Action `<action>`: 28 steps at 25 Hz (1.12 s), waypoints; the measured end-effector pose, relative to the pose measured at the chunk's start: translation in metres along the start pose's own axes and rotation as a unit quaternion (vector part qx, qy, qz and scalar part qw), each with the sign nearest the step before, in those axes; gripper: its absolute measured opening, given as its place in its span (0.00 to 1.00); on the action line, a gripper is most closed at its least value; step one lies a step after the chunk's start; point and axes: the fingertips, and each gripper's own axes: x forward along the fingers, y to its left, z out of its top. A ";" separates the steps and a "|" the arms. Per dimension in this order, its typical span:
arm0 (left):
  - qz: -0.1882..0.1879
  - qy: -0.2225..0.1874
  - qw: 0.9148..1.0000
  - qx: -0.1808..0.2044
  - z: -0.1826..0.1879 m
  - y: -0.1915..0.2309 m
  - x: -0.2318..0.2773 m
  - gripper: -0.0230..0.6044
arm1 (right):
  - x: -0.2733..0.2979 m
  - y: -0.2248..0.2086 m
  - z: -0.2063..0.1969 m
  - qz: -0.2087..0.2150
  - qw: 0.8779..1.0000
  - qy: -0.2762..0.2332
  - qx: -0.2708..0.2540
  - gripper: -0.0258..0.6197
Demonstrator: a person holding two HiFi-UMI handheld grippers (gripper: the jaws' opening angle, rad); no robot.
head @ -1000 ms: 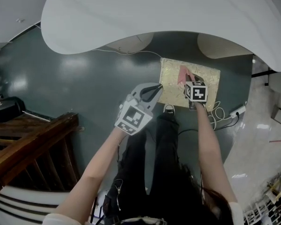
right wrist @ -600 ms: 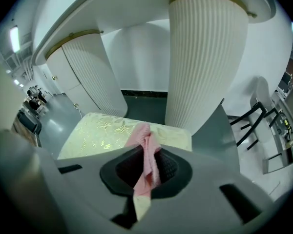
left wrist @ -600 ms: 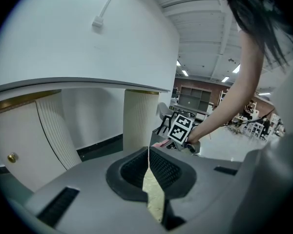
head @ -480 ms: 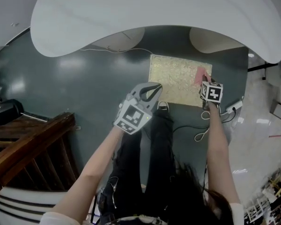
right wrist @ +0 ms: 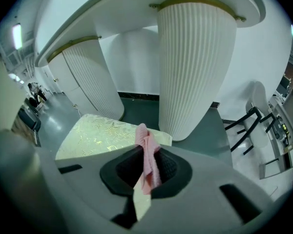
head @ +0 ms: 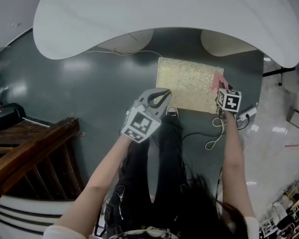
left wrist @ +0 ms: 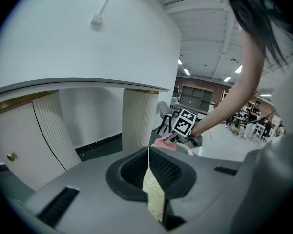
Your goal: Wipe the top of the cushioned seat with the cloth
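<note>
A: Right tool (head: pixel 222 87) — state?

B: Clamped on the pink cloth (head: pixel 218 79). In the right gripper view the cloth (right wrist: pixel 145 143) stands up between the 2 jaws and hangs down through them.

A: Cloth position against the cushioned seat (head: pixel 187 86)?

B: At the seat's right edge, toward the far corner, touching the gold patterned top. The seat lies flat on the dark green floor (head: pixel 89 93), below the edge of the white tabletop (head: pixel 164 14).

A: Left tool (head: pixel 161 96)?

B: Jaws drawn together with only a thin slit between them and nothing gripped. In the left gripper view a sliver of the gold seat shows through that slit. In the head view this tool hangs over the floor just beside the seat's near left corner, well apart from the cloth.

A: Surroundings?

B: 2 white ribbed pedestals carry the tabletop — 1 (right wrist: pixel 195 62) just behind the seat's far right corner, the other (right wrist: pixel 90 82) behind its far left. A white cable (head: pixel 214 138) loops on the floor near the seat's near right corner. Wooden steps (head: pixel 30 148) sit at the left of the head view.
</note>
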 end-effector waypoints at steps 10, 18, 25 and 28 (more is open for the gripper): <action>0.035 -0.001 0.999 -0.011 -0.006 0.039 -0.033 0.05 | 0.000 0.142 0.028 0.105 0.994 -0.038 -0.022 0.06; 0.058 0.002 0.998 -0.024 -0.022 0.072 -0.057 0.05 | 0.023 0.272 0.023 0.182 0.983 -0.019 -0.023 0.06; 0.067 0.004 0.997 -0.033 -0.035 0.083 -0.072 0.05 | 0.039 0.296 0.005 0.182 0.983 0.009 -0.032 0.06; 0.066 0.003 0.997 -0.034 -0.038 0.083 -0.073 0.05 | 0.041 0.284 0.001 0.170 0.985 0.015 -0.028 0.06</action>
